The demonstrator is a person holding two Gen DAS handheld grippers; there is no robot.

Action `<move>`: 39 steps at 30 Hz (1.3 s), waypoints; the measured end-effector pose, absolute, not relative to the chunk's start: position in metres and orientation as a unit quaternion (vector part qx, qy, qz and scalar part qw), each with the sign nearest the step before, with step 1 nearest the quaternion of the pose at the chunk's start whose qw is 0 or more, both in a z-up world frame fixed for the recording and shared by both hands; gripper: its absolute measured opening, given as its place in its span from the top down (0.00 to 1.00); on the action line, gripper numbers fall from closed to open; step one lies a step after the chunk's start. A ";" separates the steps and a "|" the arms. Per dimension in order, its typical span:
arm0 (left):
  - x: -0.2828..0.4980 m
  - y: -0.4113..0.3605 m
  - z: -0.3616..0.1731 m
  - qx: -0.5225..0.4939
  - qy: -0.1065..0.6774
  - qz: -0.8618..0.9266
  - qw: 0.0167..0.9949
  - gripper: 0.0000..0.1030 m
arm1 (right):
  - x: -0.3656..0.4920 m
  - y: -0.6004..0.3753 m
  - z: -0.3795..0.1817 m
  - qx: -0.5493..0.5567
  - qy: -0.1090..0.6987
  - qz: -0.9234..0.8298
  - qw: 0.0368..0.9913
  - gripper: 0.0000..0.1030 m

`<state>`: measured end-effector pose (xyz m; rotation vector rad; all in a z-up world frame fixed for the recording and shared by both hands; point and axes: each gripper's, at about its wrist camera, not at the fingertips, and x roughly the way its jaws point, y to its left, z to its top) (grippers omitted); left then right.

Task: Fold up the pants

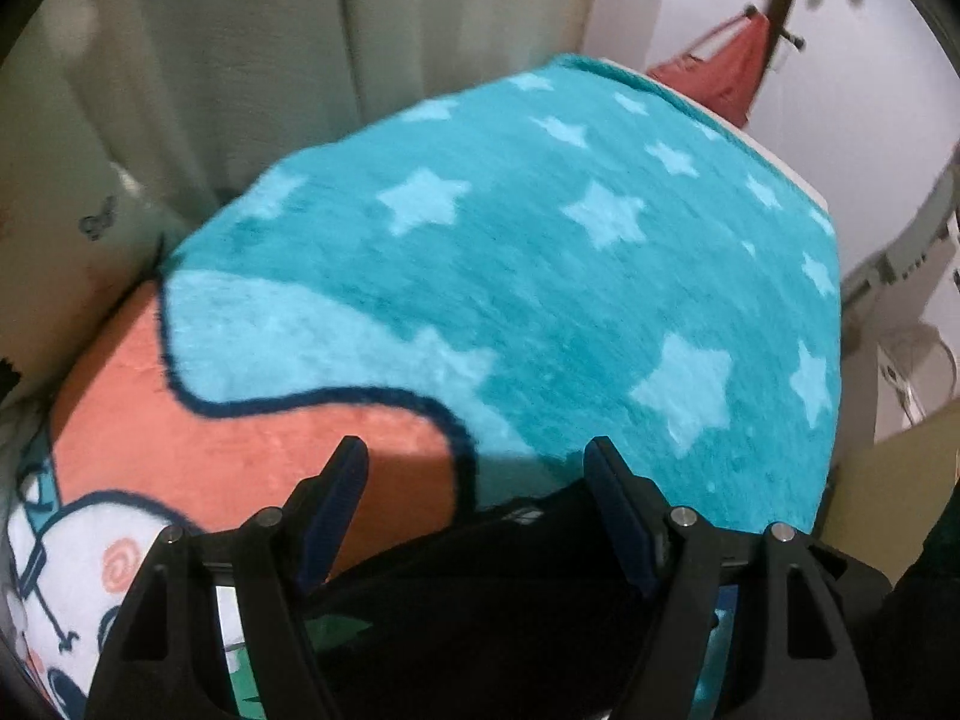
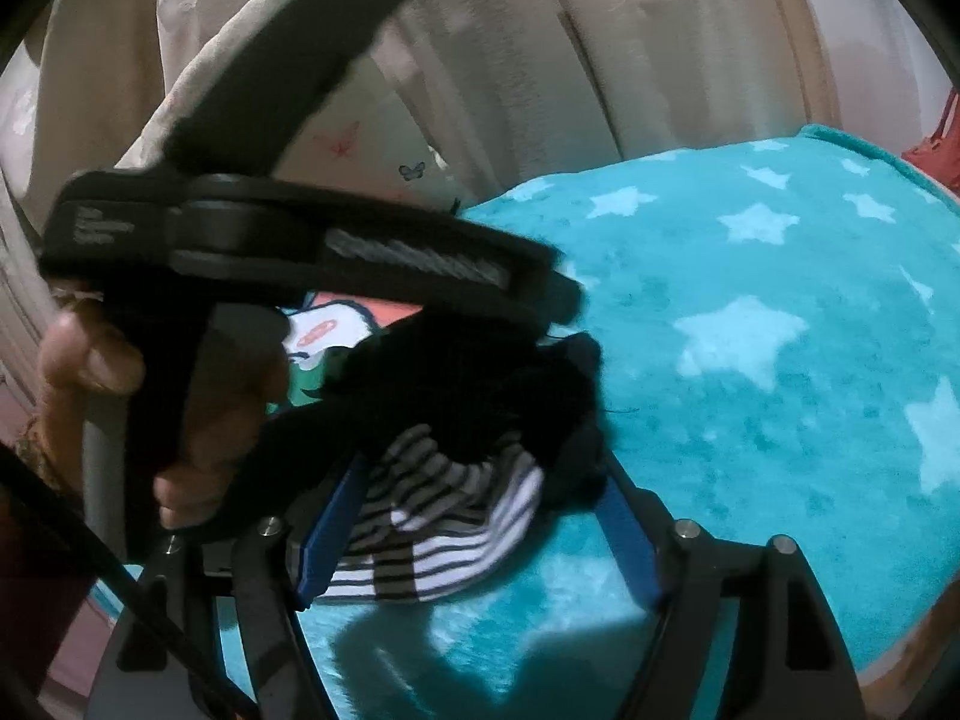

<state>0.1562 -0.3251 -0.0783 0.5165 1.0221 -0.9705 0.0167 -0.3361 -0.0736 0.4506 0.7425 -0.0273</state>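
Observation:
The pants (image 2: 474,396) are black with a black-and-white striped lining (image 2: 432,516), bunched in a heap on the teal star blanket (image 2: 750,330). My right gripper (image 2: 480,516) is open, its blue-padded fingers (image 2: 624,528) on either side of the heap just above the blanket. In the left wrist view the black cloth (image 1: 480,576) lies low between the fingers of my left gripper (image 1: 480,480), which is open over the blanket (image 1: 540,252). The left gripper's body (image 2: 288,240), held in a hand (image 2: 90,360), shows in the right wrist view, left of the heap.
The blanket has a coral patch (image 1: 252,438) and a white cartoon print (image 1: 78,588) at its left. Pale curtains (image 1: 300,60) hang behind the bed. A red cloth (image 1: 726,66) hangs on a rack at the far right. A butterfly-print pillow (image 2: 372,138) leans by the curtain.

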 end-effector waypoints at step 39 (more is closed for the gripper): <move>0.168 -0.005 -0.046 -0.119 0.441 -0.234 0.858 0.58 | 0.085 -0.148 -0.062 0.016 0.377 0.178 0.909 0.26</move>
